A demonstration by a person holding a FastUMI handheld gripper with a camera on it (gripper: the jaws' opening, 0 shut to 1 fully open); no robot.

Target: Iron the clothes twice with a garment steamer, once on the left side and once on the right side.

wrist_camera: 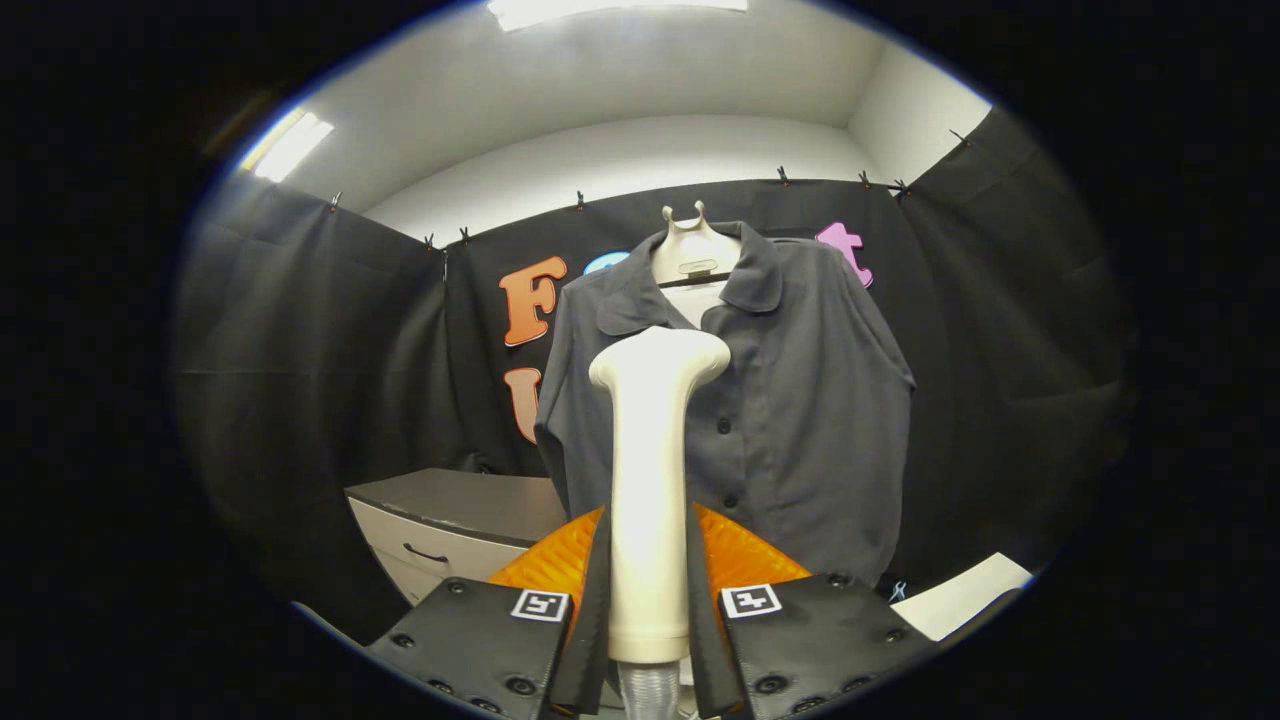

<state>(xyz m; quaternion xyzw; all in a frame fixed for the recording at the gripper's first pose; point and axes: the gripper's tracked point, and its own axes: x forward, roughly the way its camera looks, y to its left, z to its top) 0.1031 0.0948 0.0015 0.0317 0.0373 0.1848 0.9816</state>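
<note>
Gripper (648, 600) level, facing shirt (790, 400); fingers clenched on steamer (650, 480) handle, one each side. Steamer cream, upright, head tipped toward shirt, short of it. Shirt dark grey, buttoned, hanging on pale form (692, 255). Cabinet (450, 520) low beside shirt

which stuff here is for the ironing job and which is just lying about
For the job:
- steamer, upright, clamped between the tongs
- shirt, hanging on a mannequin beyond the steamer

Lying about:
- cabinet, beside the shirt
- white sheet, below the shirt's other side
</note>
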